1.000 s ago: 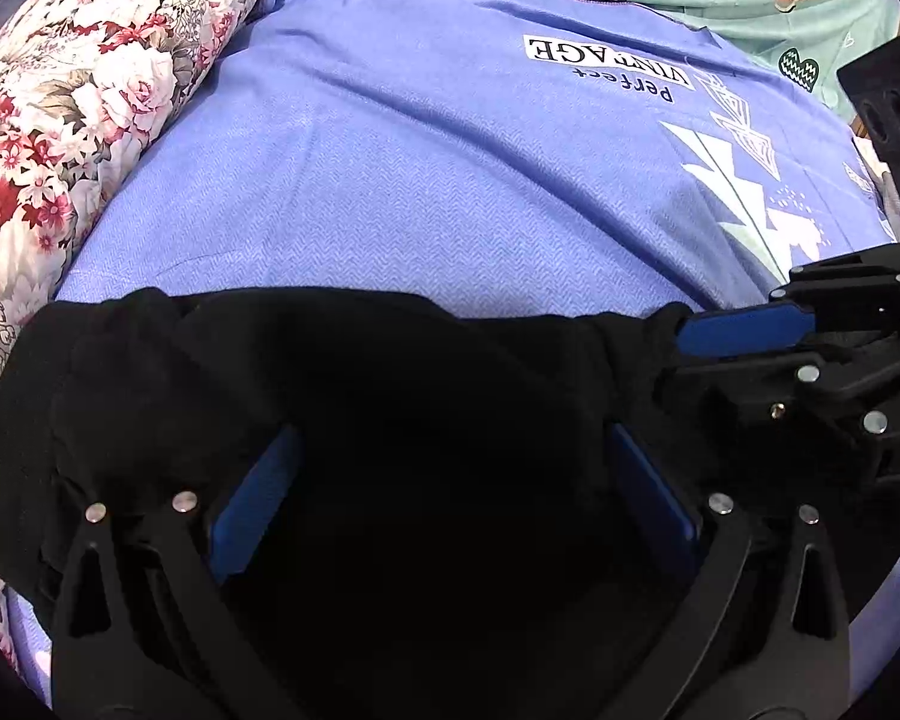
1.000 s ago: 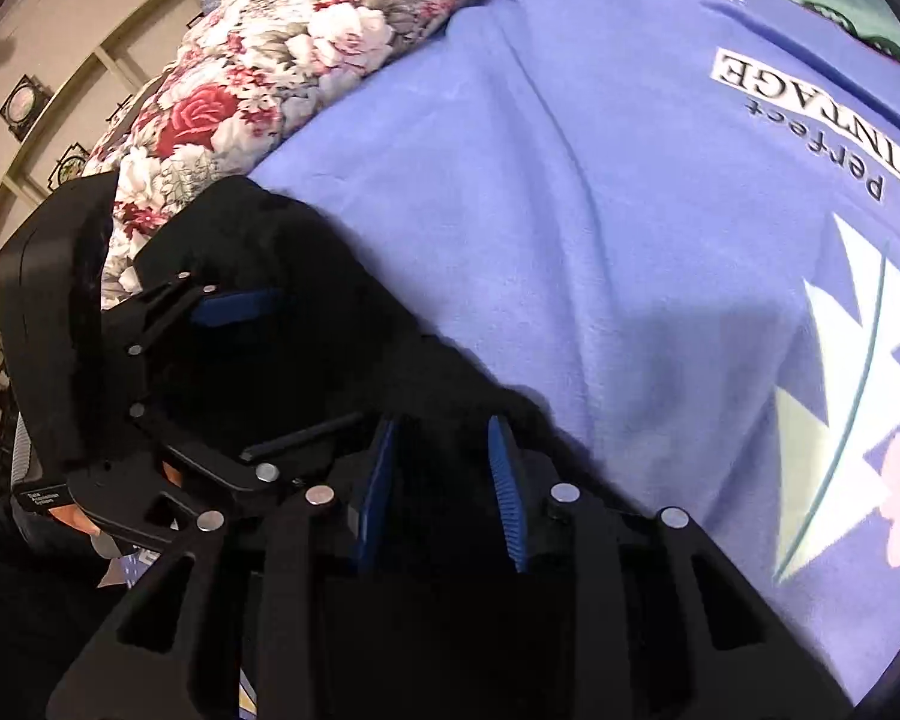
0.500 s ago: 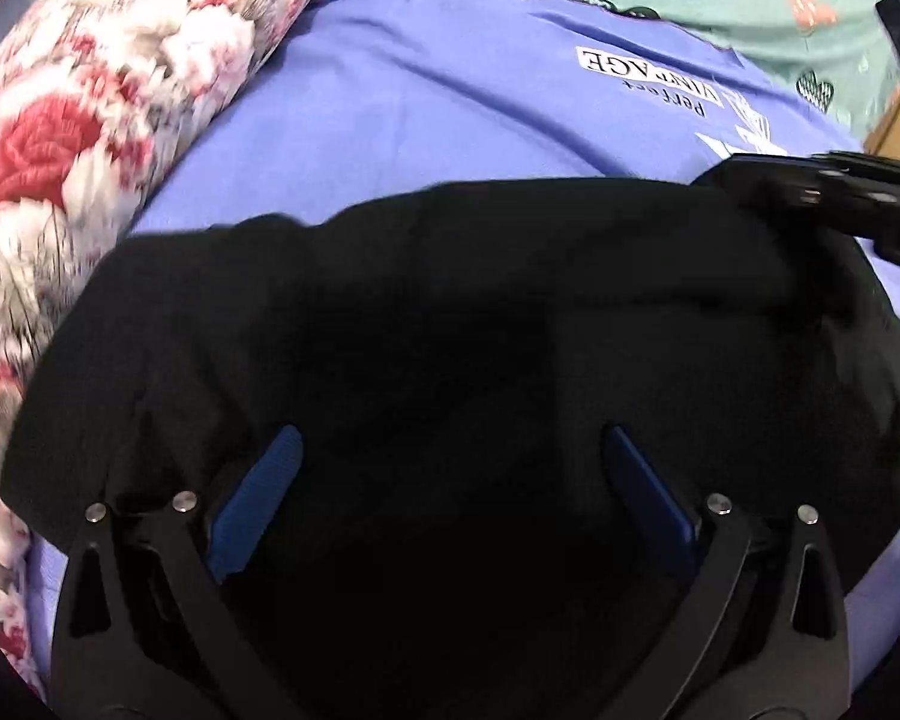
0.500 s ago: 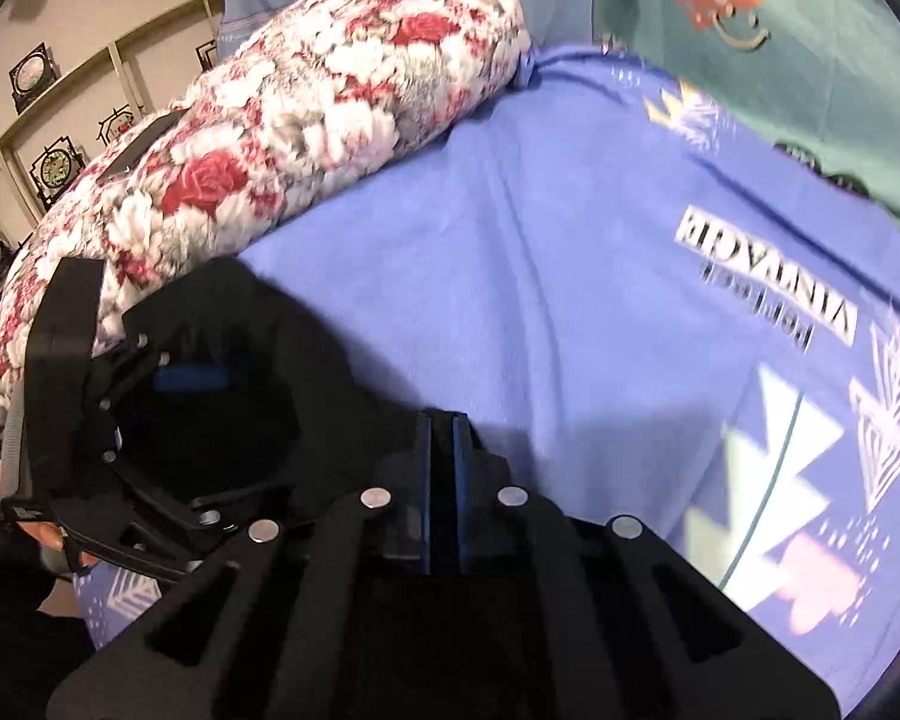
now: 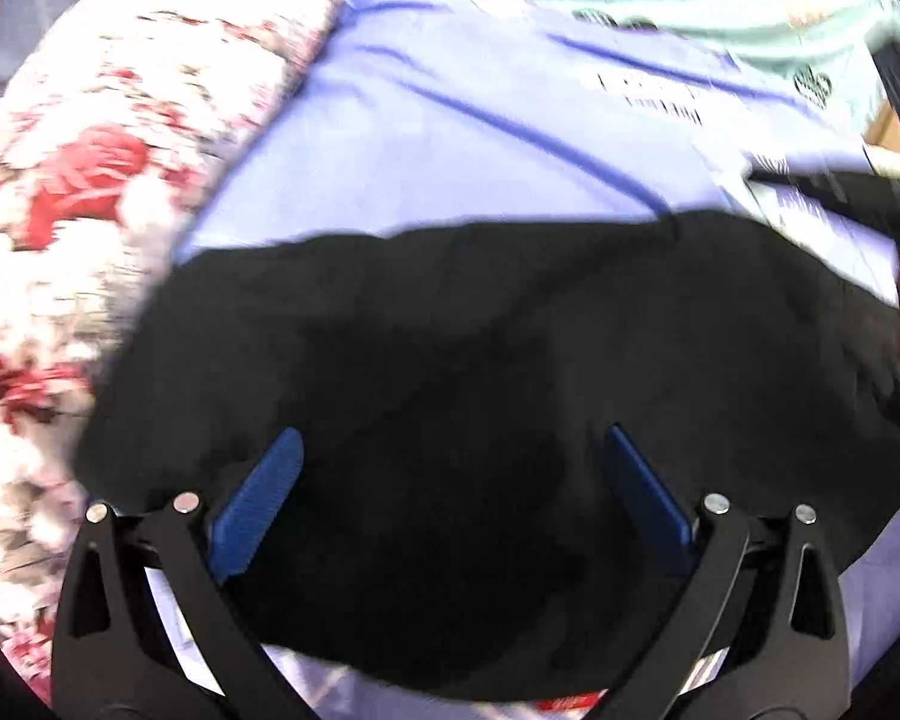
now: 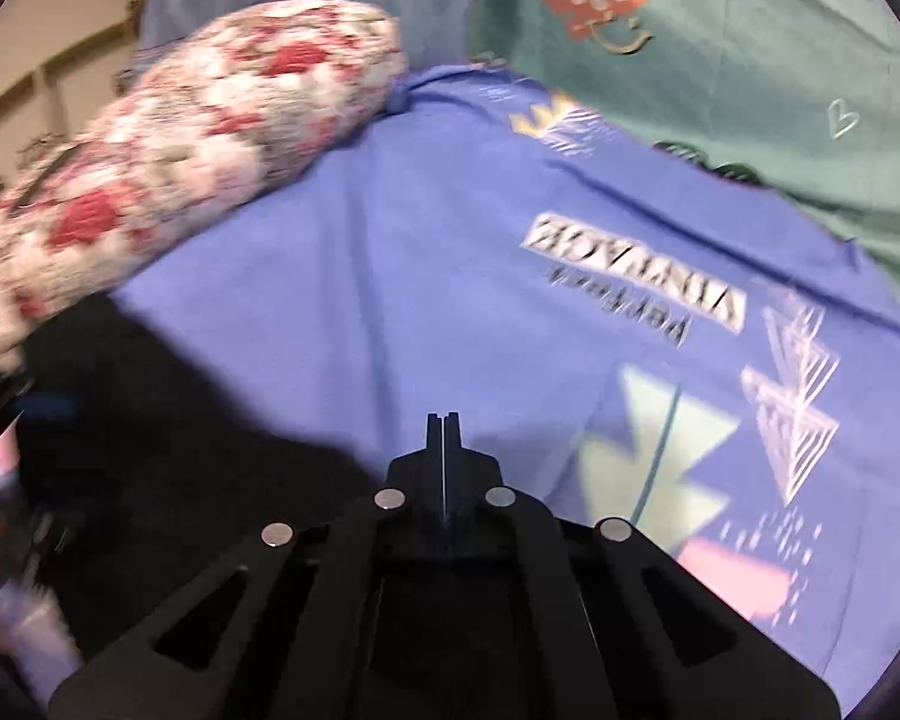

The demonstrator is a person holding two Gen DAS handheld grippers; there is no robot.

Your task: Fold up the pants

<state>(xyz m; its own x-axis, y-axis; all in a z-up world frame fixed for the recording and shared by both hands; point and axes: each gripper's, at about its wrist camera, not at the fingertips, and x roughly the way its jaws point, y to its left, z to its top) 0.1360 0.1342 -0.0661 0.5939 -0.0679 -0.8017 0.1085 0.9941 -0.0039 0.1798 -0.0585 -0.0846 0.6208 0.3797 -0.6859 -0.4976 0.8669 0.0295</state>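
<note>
The black pants (image 5: pixel 480 372) lie bunched on a blue-violet printed bedsheet (image 5: pixel 450 138). My left gripper (image 5: pixel 450 480) hangs over them with its blue pads (image 5: pixel 258 498) wide apart and nothing pinched between them. In the right wrist view the pants (image 6: pixel 168 450) fill the lower left. My right gripper (image 6: pixel 443 438) has its fingers pressed together, with black cloth around the jaw base; whether cloth is pinched between the tips is not clear. Part of the right gripper shows at the right edge of the left wrist view (image 5: pixel 870 204).
A long floral bolster pillow (image 5: pixel 108 168) runs along the left side of the bed and shows in the right wrist view too (image 6: pixel 198 150). A teal printed cloth (image 6: pixel 720 60) covers the far side. A wall with shelves (image 6: pixel 42 48) stands at far left.
My right gripper closed from partly open to fully shut and lifted away. My left gripper pulled back and up, pads still apart, so more of the pants shows. Both views are now motion-blurred.
</note>
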